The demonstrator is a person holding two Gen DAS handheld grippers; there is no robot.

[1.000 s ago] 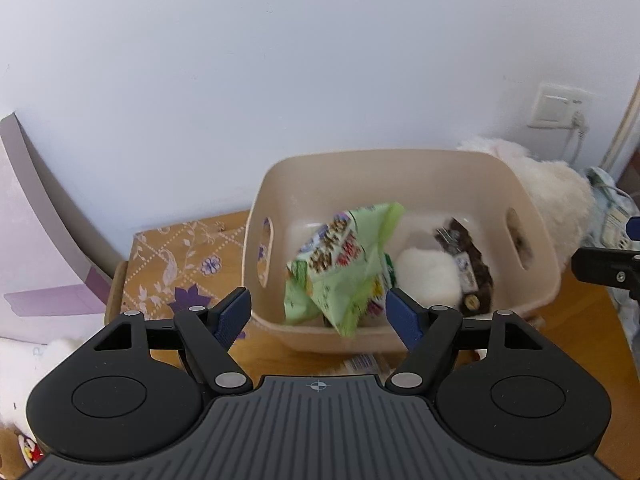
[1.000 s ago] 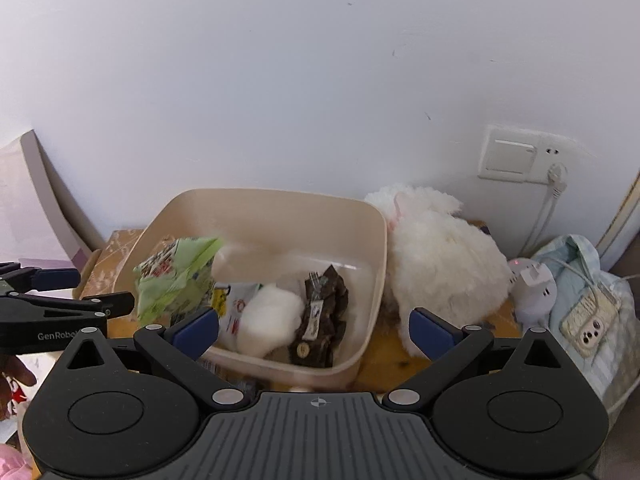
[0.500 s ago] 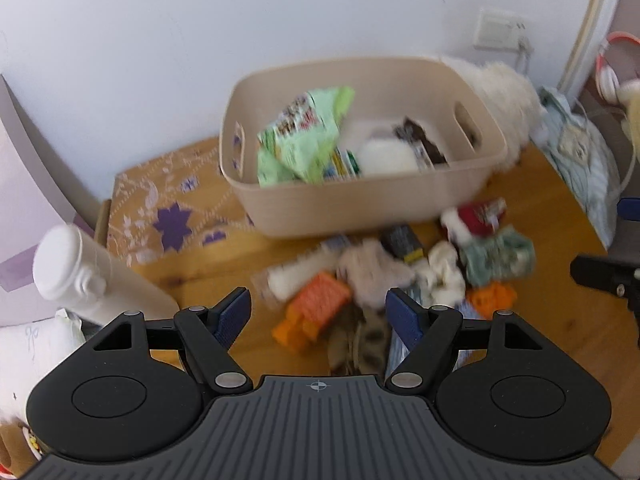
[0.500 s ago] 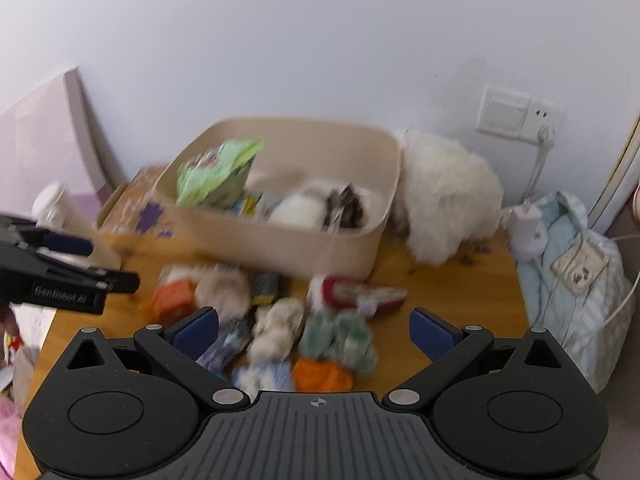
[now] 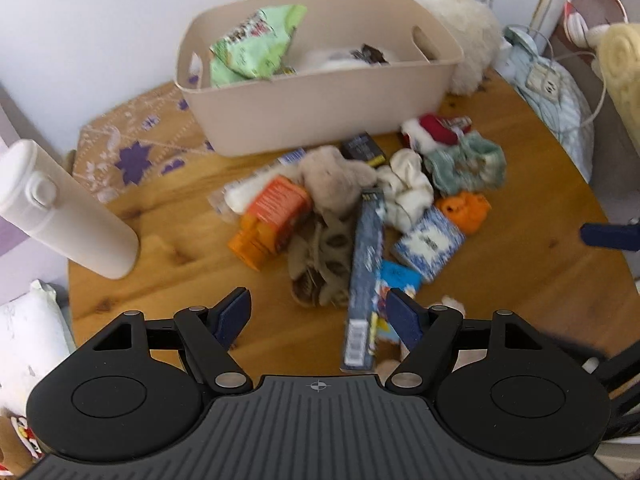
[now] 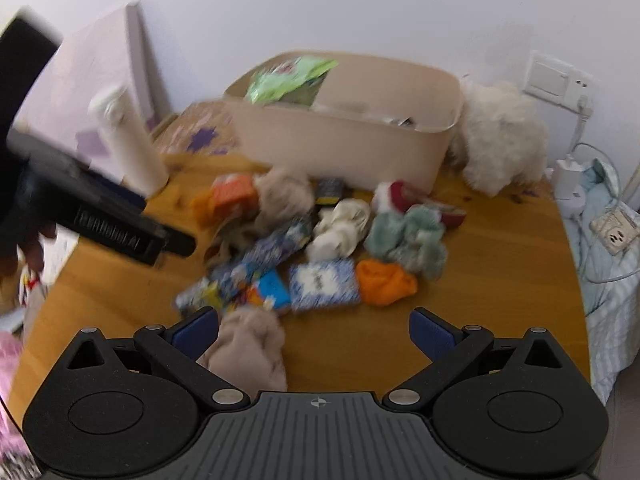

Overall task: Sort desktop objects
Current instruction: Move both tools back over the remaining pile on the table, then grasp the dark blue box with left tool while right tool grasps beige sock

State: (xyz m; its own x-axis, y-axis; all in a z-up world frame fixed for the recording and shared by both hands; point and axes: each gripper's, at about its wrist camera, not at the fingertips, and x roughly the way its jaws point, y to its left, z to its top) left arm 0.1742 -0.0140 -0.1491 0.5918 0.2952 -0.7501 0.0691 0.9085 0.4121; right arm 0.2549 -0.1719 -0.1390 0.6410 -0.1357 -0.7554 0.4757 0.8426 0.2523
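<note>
Hovered above the round wooden table (image 5: 520, 264) with both jaws spread apart and nothing between them: left gripper (image 5: 318, 314) over the near end of a long dark-blue box (image 5: 366, 264), right gripper (image 6: 314, 330) just beyond a beige sock (image 6: 246, 350). Lay heaped mid-table, in front of the beige basket (image 5: 320, 96): orange packet (image 5: 276, 216), blue-and-white tissue pack (image 5: 430, 242), green sock (image 5: 466, 164), orange sock (image 5: 464, 208) (green snack bag (image 5: 256, 46) already inside the basket). Stood upright at the left edge: white thermos (image 5: 68, 208).

bin (image 5: 320, 92) contents mostly hidden; pile (image 6: 304, 240) blurred.
</note>
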